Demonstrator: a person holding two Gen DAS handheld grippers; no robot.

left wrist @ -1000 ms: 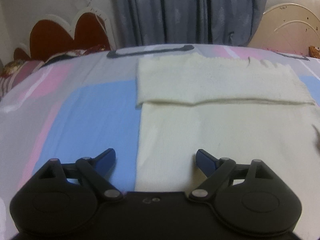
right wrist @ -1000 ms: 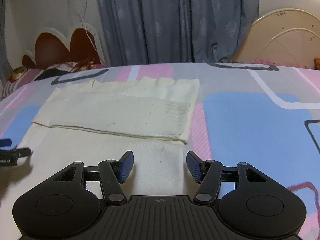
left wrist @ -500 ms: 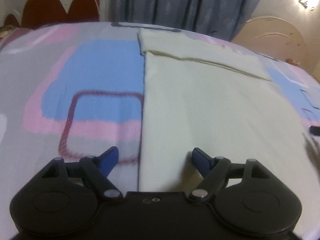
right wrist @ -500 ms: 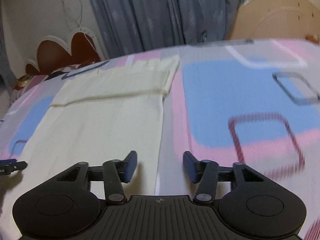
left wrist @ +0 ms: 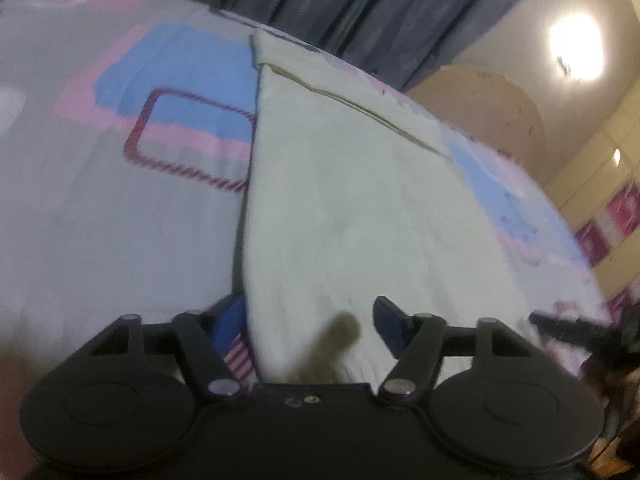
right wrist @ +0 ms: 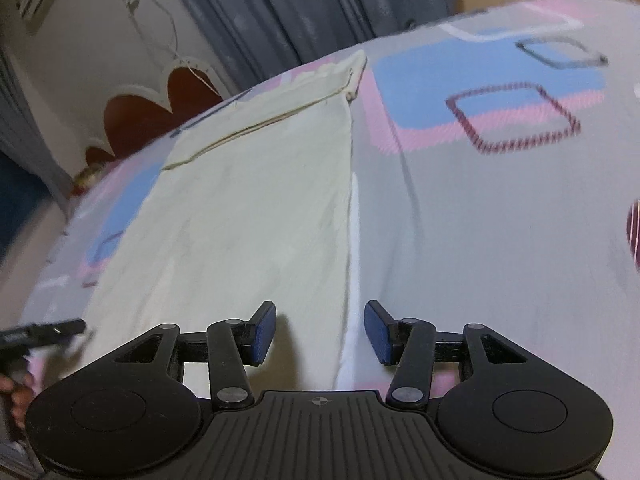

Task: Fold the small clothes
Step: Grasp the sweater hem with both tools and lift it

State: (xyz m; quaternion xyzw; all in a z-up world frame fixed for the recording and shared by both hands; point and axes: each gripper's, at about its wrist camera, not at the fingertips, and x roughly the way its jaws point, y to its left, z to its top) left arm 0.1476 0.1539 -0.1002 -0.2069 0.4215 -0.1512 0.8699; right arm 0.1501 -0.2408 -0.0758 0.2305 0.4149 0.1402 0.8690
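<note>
A cream cloth (left wrist: 352, 184) lies flat along the bed, its far end folded back over itself (right wrist: 280, 96). My left gripper (left wrist: 308, 320) hangs low over the cloth's near left corner. Its jaws are closing, the cloth's left edge runs between them, and the pads do not press on it. My right gripper (right wrist: 320, 332) is open over the near right corner, with the cloth's right edge (right wrist: 346, 240) between its fingers. Each view catches the other gripper's dark tip at its side edge (left wrist: 568, 326) (right wrist: 44, 330).
The bedsheet (right wrist: 480, 220) is grey with pink and blue blocks and dark outlined squares. Grey-blue curtains (left wrist: 360, 4) hang beyond the bed. A red headboard with white trim (right wrist: 160, 108) stands at the back left, a beige rounded board (left wrist: 480, 104) at the back right. A hand (right wrist: 16, 396) shows bottom left.
Both grippers have drawn back along the cloth from its folded far end to its near corners and rolled. The left jaws have narrowed; the right jaws narrowed slightly.
</note>
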